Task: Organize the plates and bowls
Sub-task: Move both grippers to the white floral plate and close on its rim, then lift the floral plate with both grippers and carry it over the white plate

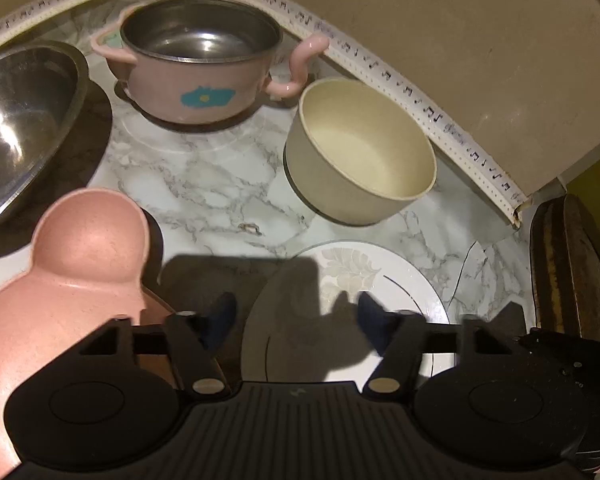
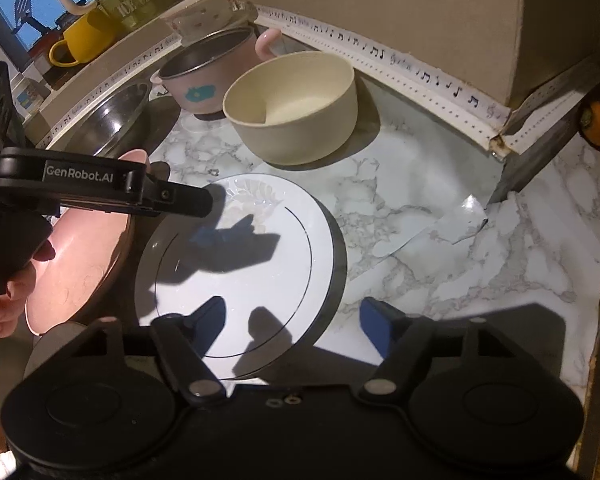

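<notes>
My left claw [image 1: 298,320] stands wide and holds nothing, hovering over the white plate [image 1: 400,276] that lies flat on the marble surface [image 1: 204,184]. My right claw [image 2: 296,324] is wide too, empty, its left finger above the near rim of the same white plate [image 2: 260,280] and its right finger over bare marble. Just beside the plate on its left lies the pink plate [image 2: 84,256]. Toward the back edge, the cream bowl [image 2: 296,108] stands upright, apart from the plate. Behind it, in the back left corner, the pink steel-lined bowl [image 1: 198,60] with handles stands beside a steel mixing bowl [image 1: 20,120].
</notes>
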Tool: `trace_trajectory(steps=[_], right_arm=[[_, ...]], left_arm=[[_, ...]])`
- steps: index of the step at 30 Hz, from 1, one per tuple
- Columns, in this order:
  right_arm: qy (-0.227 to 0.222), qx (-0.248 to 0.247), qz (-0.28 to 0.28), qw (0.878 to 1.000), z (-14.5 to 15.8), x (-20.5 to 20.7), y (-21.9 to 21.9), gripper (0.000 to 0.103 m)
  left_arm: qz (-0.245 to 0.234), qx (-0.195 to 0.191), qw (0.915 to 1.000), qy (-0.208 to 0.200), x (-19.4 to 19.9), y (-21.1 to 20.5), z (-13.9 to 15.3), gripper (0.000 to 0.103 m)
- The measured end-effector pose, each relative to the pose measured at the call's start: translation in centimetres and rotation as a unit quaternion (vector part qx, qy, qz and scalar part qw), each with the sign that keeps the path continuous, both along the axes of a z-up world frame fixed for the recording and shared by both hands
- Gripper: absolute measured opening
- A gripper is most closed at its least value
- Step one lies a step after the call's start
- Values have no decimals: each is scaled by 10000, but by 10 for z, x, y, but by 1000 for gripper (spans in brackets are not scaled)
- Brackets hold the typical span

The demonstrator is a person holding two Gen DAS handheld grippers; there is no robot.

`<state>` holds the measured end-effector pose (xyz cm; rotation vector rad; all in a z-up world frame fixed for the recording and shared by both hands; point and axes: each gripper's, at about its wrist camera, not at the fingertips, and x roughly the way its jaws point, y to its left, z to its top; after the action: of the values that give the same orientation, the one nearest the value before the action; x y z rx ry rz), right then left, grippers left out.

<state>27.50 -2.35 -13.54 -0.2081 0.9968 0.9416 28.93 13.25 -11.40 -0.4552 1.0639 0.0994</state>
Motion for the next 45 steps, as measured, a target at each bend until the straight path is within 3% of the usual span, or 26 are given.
trace_trajectory(steps=[3,14,19,45], right_arm=[[72,13,-7,10000,-3,2,2,66],[223,117,-90,9996,-5,4,1,44],[130,-13,-341,9993,-5,7,-1,16],[100,48,-481,9988,16,4,-11,9]], left_arm=[[31,-20,10000,71,1,0,-3,56],[300,32,9995,123,-3,5,-4,34],[436,76,9990,97,-5,6,-3,27],[410,137,9990,-151,-17,0,34,26]])
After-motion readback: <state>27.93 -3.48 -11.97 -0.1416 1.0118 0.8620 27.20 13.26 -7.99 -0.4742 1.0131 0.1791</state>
